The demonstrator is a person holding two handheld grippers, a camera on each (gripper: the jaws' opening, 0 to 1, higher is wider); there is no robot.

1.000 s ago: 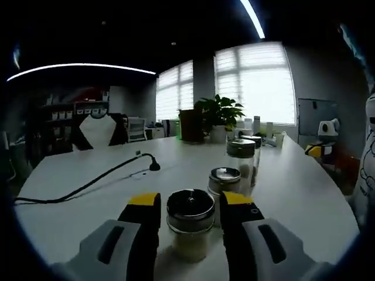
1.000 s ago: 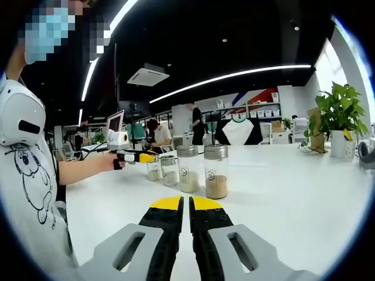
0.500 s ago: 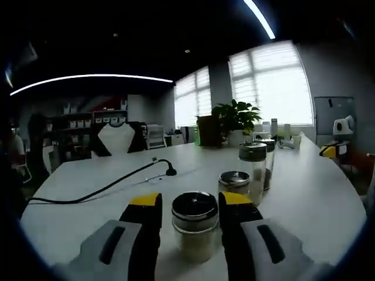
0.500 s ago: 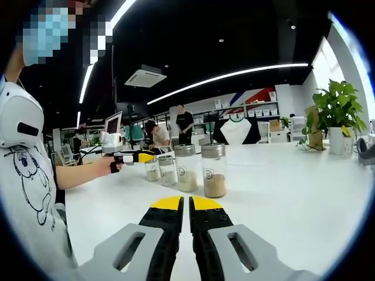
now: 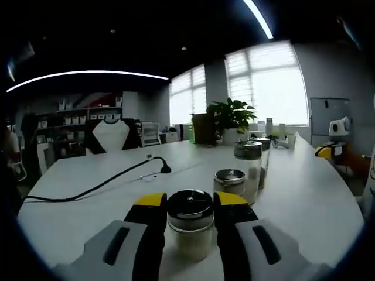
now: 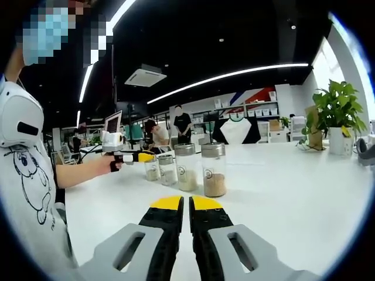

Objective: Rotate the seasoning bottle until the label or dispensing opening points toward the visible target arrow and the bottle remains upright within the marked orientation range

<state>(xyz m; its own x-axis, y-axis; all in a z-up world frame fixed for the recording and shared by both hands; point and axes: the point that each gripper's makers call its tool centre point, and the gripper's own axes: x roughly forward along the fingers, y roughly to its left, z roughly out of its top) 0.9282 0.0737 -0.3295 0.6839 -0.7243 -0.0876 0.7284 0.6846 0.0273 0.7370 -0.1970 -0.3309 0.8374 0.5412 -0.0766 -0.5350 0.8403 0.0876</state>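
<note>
A small glass seasoning bottle with a metal lid stands upright on the white table. My left gripper is shut on it, both yellow-tipped jaws pressed to its sides. In the right gripper view the same bottle is the leftmost of a row, with the left gripper at it, held by a hand. My right gripper is shut with nothing between its jaws, low over the table and well short of the row. No arrow or mark is visible on the table.
Three taller bottles line up behind the held one. A black cable crosses the table at left. A potted plant stands at the far end. People stand in the background.
The left jaws have closed in from a small gap to touching the bottle's sides, and the left view has shifted a little. The right gripper has stayed still.
</note>
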